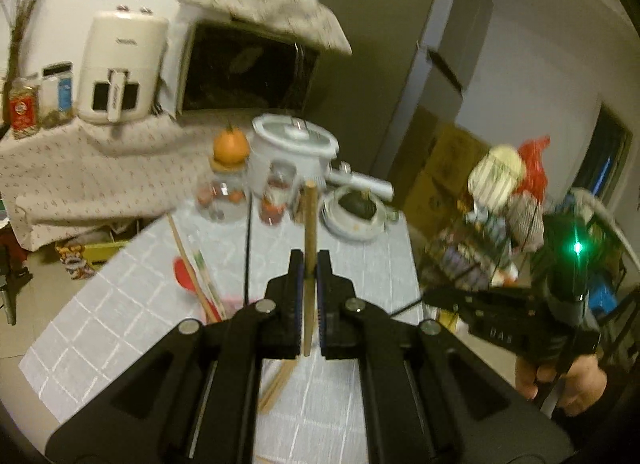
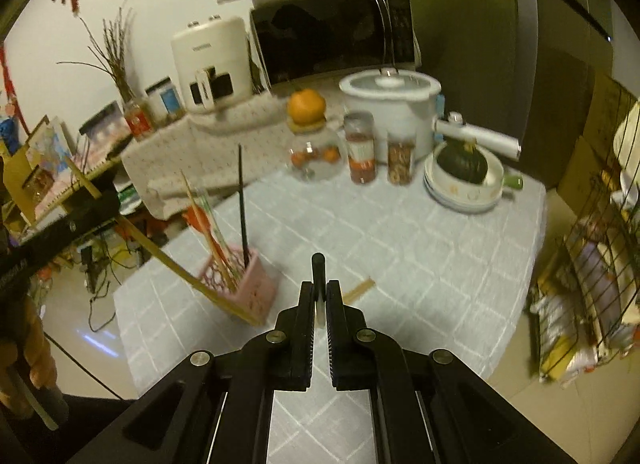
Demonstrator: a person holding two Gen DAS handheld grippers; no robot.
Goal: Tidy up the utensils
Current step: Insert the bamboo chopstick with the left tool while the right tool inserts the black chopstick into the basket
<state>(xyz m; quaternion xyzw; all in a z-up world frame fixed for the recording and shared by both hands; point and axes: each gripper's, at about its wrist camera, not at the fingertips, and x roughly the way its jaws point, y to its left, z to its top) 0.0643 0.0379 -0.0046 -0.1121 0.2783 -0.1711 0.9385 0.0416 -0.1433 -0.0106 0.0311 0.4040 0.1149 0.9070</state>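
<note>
My left gripper is shut on a long wooden chopstick that stands upright between its pads, above the table. In the right wrist view that same wooden chopstick slants down in front of the pink basket. The basket holds several chopsticks, a red spoon and a black stick. My right gripper is shut on a thin utensil with a black handle and a pale lower part. A wooden chopstick pair lies on the cloth just beyond it.
The table has a grey tiled cloth. At its far edge stand a jar with an orange on top, two spice jars, a white pot and a bowl with a dark squash. A wire rack stands at the right.
</note>
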